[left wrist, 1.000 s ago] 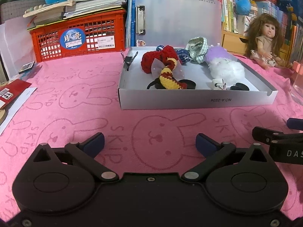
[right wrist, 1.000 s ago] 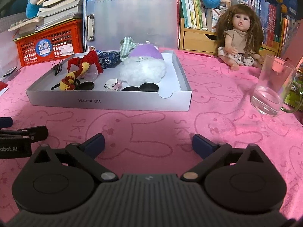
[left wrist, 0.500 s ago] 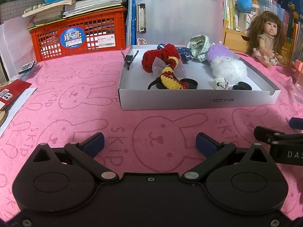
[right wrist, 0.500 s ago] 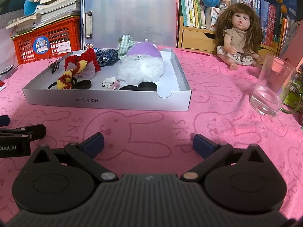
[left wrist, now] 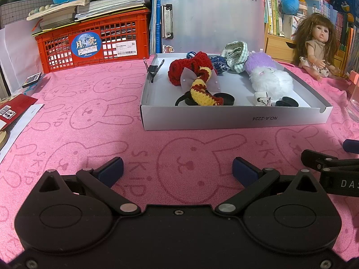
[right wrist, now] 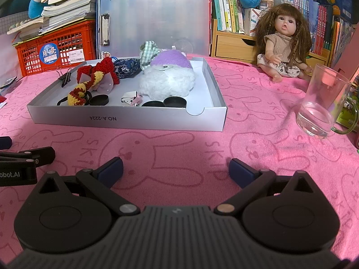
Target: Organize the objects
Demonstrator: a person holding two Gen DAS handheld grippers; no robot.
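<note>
A shallow white box (left wrist: 233,121) (right wrist: 125,118) stands on the pink cloth ahead of both grippers. It holds a red and yellow crochet piece (left wrist: 197,78) (right wrist: 94,78), a white and purple plush (left wrist: 269,78) (right wrist: 168,78), a dark blue pouch (right wrist: 126,67), a green checked cloth (left wrist: 235,53), black round lids (right wrist: 174,102) and a binder clip (left wrist: 154,70). My left gripper (left wrist: 177,171) is open and empty, short of the box. My right gripper (right wrist: 176,170) is open and empty, also short of the box.
A doll (right wrist: 282,42) sits at the back right. A glass mug (right wrist: 323,107) stands to the right of the box. A red crate (left wrist: 94,42) with books stands at the back left. A translucent clipboard (left wrist: 213,20) leans behind the box. Papers (left wrist: 15,112) lie at the left edge.
Both views have shifted slightly toward the box. Nothing was taken hold of or let go.
</note>
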